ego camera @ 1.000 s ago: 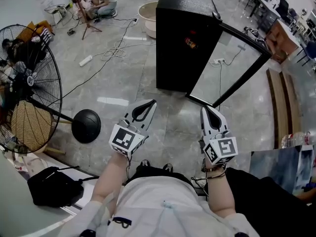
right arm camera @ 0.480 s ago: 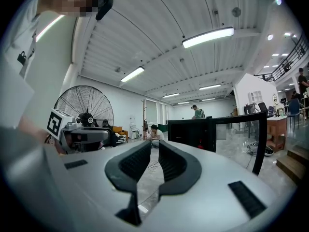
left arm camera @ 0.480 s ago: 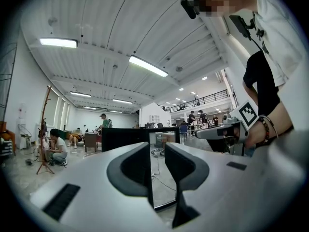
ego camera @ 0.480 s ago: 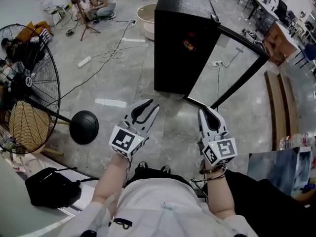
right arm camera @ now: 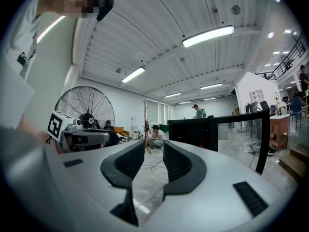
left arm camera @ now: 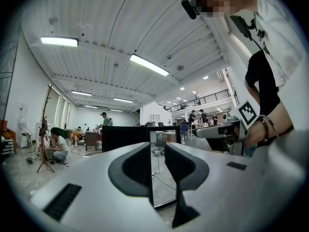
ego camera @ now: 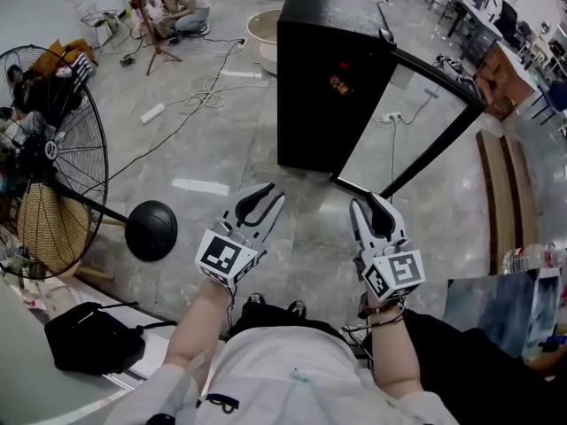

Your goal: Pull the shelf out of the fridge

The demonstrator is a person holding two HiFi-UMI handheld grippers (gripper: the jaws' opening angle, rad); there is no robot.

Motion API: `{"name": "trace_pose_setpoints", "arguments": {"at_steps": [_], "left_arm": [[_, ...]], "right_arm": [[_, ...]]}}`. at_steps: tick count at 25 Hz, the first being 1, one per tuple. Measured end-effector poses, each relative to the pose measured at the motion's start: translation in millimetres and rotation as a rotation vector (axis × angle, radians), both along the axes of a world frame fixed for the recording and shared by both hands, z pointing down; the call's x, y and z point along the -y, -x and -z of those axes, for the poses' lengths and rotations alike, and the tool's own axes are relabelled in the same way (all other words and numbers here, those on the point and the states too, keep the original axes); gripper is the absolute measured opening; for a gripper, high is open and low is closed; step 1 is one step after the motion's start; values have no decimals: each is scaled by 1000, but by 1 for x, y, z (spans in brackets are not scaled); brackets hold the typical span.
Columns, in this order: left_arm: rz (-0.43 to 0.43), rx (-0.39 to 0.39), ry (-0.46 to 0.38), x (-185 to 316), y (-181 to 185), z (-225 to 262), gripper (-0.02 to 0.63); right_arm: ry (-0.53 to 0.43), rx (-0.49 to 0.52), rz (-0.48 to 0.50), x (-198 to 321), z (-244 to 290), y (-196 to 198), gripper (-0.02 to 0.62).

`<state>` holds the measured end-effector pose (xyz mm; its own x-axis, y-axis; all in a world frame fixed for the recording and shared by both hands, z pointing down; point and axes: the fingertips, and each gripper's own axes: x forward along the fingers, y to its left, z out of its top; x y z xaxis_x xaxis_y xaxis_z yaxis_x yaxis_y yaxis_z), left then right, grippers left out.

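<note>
Head view: the black fridge (ego camera: pixel 328 87) stands on the floor (ego camera: pixel 221 149), its glass door (ego camera: pixel 412 118) open, well apart from both grippers; left gripper view: the left gripper (left arm camera: pixel 157 151) has just opened its jaws, which are empty; right gripper view: the right gripper (right arm camera: pixel 153 148) has jaws just opening, with nothing between them.

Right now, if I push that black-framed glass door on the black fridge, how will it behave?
The black-framed glass door stands open, so it would probably swing rather than resist. Its large clear pane looks stiff but likely fragile. The black fridge seems heavy enough to stay put.
</note>
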<state>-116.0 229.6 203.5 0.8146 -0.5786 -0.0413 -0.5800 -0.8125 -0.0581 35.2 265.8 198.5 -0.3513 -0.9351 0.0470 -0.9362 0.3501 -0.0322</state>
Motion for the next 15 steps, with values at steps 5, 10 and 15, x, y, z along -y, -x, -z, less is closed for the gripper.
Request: {"name": "trace_pose_setpoints", "arguments": {"at_steps": [5, 10, 15], "left_arm": [[-2, -7, 0, 17, -13, -11, 97], [-24, -76, 34, 57, -29, -26, 97], [-26, -135, 109, 123, -43, -65, 123]], "right_arm": [[-10, -3, 24, 18, -7, -2, 120], [4, 37, 32, 57, -29, -12, 129], [22, 116, 11, 111, -59, -26, 175]]}}
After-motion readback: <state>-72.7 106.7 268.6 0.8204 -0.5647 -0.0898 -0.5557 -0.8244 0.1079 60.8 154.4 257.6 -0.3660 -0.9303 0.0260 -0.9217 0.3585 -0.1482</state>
